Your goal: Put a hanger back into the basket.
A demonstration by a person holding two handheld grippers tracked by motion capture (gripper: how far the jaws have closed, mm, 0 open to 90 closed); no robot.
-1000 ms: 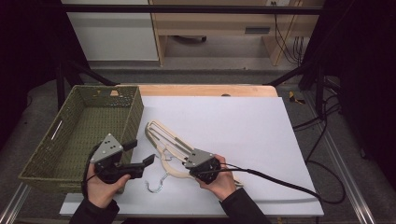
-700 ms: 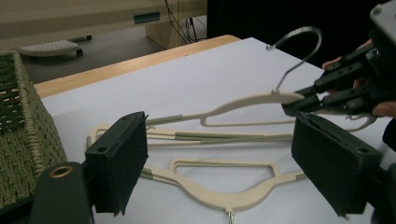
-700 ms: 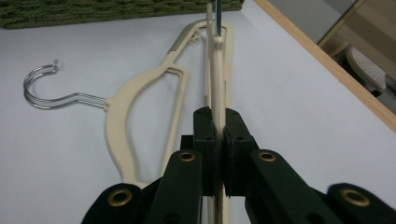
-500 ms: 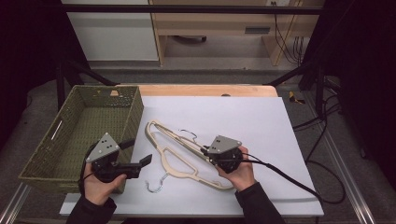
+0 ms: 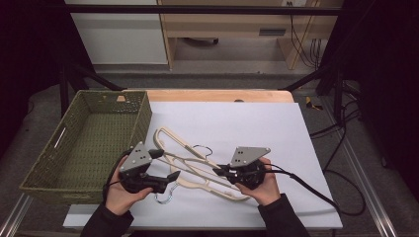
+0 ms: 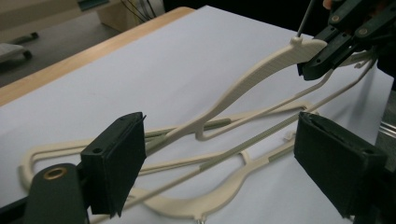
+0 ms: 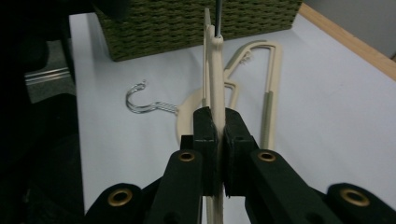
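Plainly, the right tool (image 7: 217, 140) pinches one cream hanger (image 6: 261, 70), lifted edge-up, long axis running toward the basket (image 5: 89, 138). Nearer that basket, the left tool (image 6: 219, 172) stands spread (holding nothing) just beside the second hanger (image 6: 224, 196).

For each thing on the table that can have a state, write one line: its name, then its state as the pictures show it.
Left gripper: open, fingers apart, holding nothing.
Right gripper: shut on the upper hanger.
Upper hanger: gripped, one end raised off the table.
Lower hanger: lying flat, its metal hook on the white sheet.
Basket: upright, empty.
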